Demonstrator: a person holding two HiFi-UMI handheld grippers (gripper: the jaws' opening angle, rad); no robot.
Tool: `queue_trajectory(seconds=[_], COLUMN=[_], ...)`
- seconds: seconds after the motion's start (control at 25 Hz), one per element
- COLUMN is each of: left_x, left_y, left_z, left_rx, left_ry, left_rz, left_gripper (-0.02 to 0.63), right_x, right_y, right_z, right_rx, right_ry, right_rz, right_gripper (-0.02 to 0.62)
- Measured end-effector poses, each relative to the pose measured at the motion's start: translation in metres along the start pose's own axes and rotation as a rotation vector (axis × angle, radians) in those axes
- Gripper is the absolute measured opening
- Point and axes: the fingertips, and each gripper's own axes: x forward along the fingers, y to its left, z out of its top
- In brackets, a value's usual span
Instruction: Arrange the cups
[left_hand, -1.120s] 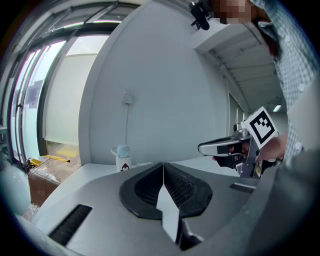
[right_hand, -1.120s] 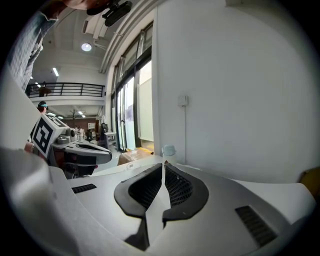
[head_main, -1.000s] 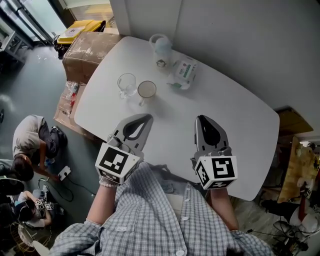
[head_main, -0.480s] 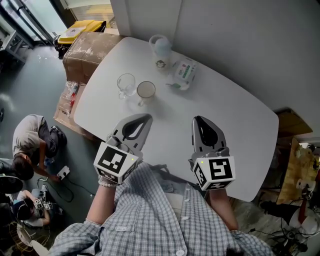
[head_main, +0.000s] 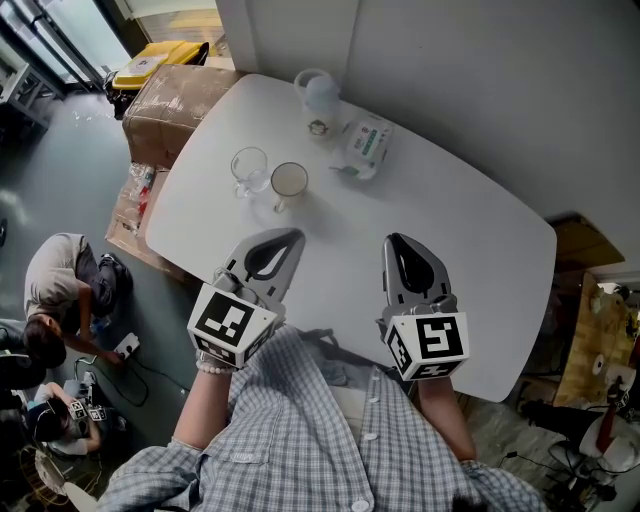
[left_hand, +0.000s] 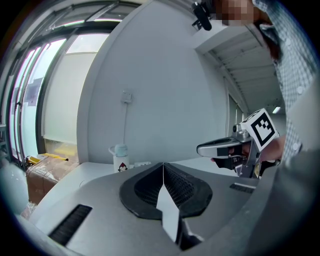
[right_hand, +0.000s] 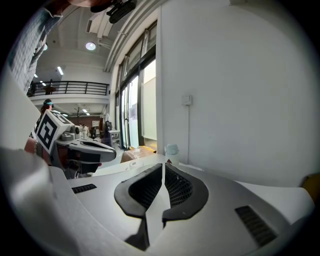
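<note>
A white table (head_main: 470, 230) fills the middle of the head view, with a cardboard box (head_main: 175, 100) off its upper-left edge. Over the table's lower edge hang the left gripper (head_main: 290, 238) and the right gripper (head_main: 397, 242), each with its jaws pressed together and nothing between them. Toward the top of the frame stand a white bottle (head_main: 318, 98) and a packet (head_main: 365, 143), and below and to the left of them two glass cups (head_main: 250, 168) (head_main: 289, 181) stand side by side, just apart, above the left gripper's fingers and well clear of both grippers.
</note>
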Motion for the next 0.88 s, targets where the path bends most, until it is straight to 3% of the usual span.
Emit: queue_trajectory(seconds=[0.88], left_x=[-0.0007], left_y=[0.0005], left_z=[-0.0035], left_rx=[-0.004], left_ry=[0.008], left_rz=[-0.003], left_gripper=[0.012], right_x=[0.0032], right_y=[0.0080], right_z=[-0.0024], right_rx=[0.002], right_ry=[0.010], right_rz=[0.023], right_gripper=[0.032])
